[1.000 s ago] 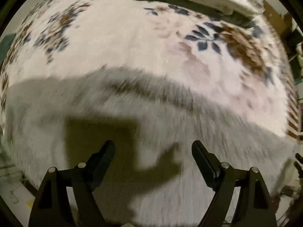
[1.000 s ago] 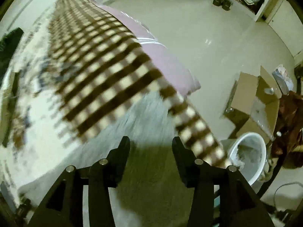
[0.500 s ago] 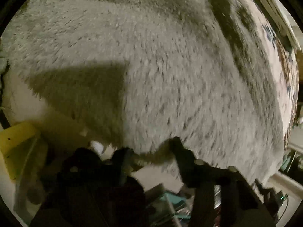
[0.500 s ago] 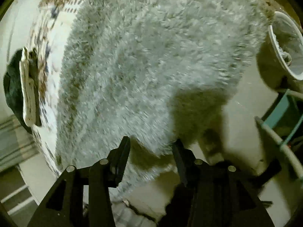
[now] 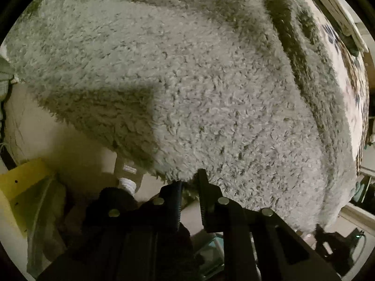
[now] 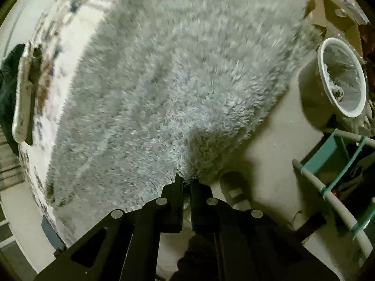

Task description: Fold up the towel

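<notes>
Your left tongs (image 5: pixel 190 179) are pinched down narrow on the near edge of the grey fluffy towel (image 5: pixel 199 89), with just a tuft of pile caught between the black fingers (image 5: pixel 207 194). From that camera the towel fills nearly everything from 9 o'clock round to 3 o'clock, draped over the edge of the bed. A dark fold runs down it around 1 to 2 o'clock. The flowered bedspread (image 5: pixel 351 79) only peeks out at 2 to 3 o'clock. Down at 8 o'clock there's a yellow box (image 5: pixel 21 187) on the floor, well apart from the towel.

Your right tongs (image 6: pixel 186 182) are squeezed almost shut on another spot of the towel (image 6: pixel 187 77) edge, and the fabric puckers into a little peak right at the tips. In that view the towel spreads from the tips up to 12 o'clock, a bit blurry, lying on the bedspread (image 6: pixel 68 53), which shows at 9 to 11 o'clock. A white bin (image 6: pixel 327 75) with a liner sits on the floor (image 6: pixel 269 145) at 2 o'clock, and a teal and white rack (image 6: pixel 328 180) stands at 4 o'clock, both clear of the towel.
</notes>
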Available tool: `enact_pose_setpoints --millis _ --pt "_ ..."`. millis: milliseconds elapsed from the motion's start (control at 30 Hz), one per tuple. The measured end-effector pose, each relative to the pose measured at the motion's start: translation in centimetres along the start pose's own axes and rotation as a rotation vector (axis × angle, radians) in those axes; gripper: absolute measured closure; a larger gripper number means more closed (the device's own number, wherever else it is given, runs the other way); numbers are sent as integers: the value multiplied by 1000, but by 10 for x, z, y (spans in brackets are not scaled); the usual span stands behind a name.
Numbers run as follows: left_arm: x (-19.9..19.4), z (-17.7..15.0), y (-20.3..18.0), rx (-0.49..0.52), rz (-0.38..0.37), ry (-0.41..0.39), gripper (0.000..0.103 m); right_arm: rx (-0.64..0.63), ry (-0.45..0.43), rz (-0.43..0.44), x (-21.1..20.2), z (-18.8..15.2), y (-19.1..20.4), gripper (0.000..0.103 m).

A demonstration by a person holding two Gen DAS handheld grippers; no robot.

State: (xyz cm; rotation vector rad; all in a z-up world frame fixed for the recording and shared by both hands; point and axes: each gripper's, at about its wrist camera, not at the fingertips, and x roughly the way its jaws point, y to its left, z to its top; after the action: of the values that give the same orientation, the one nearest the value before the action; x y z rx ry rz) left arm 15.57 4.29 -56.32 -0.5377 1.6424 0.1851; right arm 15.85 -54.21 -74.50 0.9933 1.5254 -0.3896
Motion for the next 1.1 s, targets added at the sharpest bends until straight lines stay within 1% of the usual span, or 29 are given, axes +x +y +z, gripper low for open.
enact_pose_setpoints --millis 33,67,100,167,200,233,267,300,333,367,400,433,500,533,633,667,700,733,767,800,867,967,1033,1100 --pt "-4 2 -2 9 4 10 91 -15 22 -7 4 3 1 97" --pt "-12 5 -5 23 5 9 91 -26 47 -10 5 5 2 91" --pt "-21 6 -10 38 5 -3 91 -30 63 -21 3 6 4 87" --pt "-43 8 -27 86 11 -41 87 -61 46 -29 -16 7 12 68" --pt "-53 1 -30 105 0 -59 83 -80 31 -22 -26 8 18 64" --pt "-61 6 -40 130 -17 -78 78 -104 19 -9 -36 10 25 58" --pt "-66 11 -49 150 -22 -93 66 -115 18 16 -43 13 34 54" --pt "-69 19 -60 166 -46 -110 57 -113 22 39 -46 17 42 54" --pt "-70 21 -68 167 -66 -112 56 -106 26 70 -49 23 51 53" --pt "-66 32 -79 150 -102 -93 56 -95 35 115 -48 33 64 53" --pt "-57 43 -89 132 -143 -71 56 -86 42 135 -46 40 75 53" --pt "-47 48 -101 127 -161 -59 56 -80 46 150 -43 49 86 53" --pt "-32 63 -126 126 -169 -37 56 -61 57 167 -27 68 111 53" --pt "-22 66 -139 128 -170 -29 56 -45 70 170 -21 73 116 53" --pt "3 78 -155 130 -138 14 56 36 145 163 14 88 134 54" --pt "10 83 -156 125 -119 19 56 58 159 150 24 91 136 57" --pt "9 82 -152 115 -119 14 57 80 153 146 29 93 137 64" --pt "9 84 -152 106 -127 1 58 78 141 136 31 94 139 88" --pt "7 84 -153 108 -125 -17 64 80 114 133 28 94 140 92" --pt "4 83 -154 116 -126 -30 75 81 98 133 26 92 141 92" --pt "-9 81 -156 144 -133 -82 91 63 60 136 17 88 145 94" --pt "-5 90 -162 143 -130 -91 91 37 9 147 7 87 150 94" --pt "2 96 -166 153 -117 -81 91 43 8 157 10 89 150 94" --pt "-3 93 -167 181 -100 -83 90 7 21 168 17 93 154 92"
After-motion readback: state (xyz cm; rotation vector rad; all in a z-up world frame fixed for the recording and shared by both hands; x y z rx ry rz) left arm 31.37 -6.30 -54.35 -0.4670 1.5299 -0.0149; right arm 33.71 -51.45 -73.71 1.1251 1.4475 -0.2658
